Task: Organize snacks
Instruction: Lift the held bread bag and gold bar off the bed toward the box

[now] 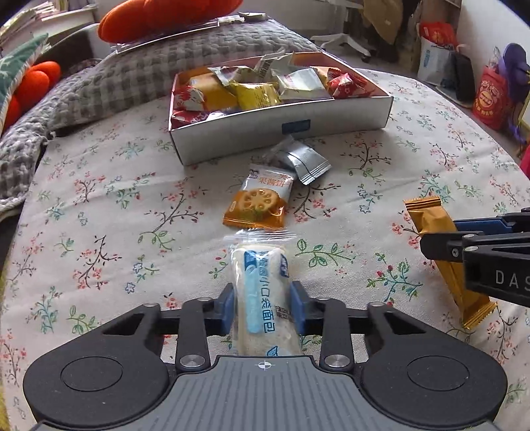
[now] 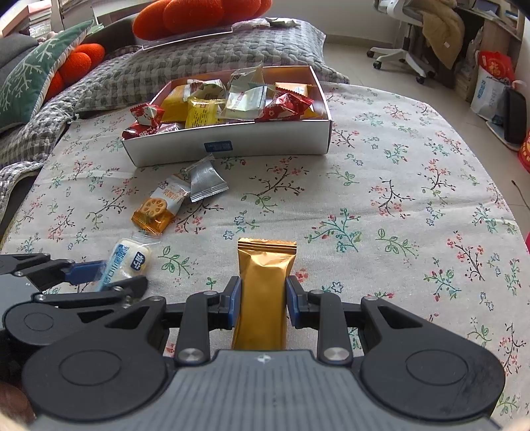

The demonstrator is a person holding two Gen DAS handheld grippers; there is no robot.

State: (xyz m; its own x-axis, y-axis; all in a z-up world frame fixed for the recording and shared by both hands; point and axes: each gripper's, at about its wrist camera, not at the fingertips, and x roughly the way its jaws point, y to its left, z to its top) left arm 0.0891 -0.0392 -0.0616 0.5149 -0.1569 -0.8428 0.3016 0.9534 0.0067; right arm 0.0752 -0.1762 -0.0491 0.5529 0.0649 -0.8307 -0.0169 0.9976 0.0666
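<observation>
Floral cotton cloth (image 1: pixel 99 205) covers the surface, which I cannot confirm as a tabletop; a grey quilted blanket (image 1: pixel 139 73) lies bunched along its far left edge, with orange knitted cushions (image 2: pixel 198 13) behind.

Left hand-held gripper (image 1: pixel 264 308): blue pads closed against both sides of a soft white bread roll (image 1: pixel 261 291) in a clear crinkled wrapper with blue print. The roll points away from the camera.

Ahead of it, flat on the cloth, lies an orange-and-white biscuit packet (image 1: pixel 260 199) showing a round holed biscuit. Just beyond and touching it is a silver foil sachet (image 1: pixel 303 162) with crimped ends, close to the box front.

White rectangular cardboard box (image 1: pixel 331 122): shallow, open-topped, blue label on its front wall, heaped with yellow, red and pale green wrappers.

Right hand-held gripper (image 2: pixel 261 305): blue pads closed on a long gold foil bar (image 2: pixel 263 285), glossy, creased, with a serrated far end.
</observation>
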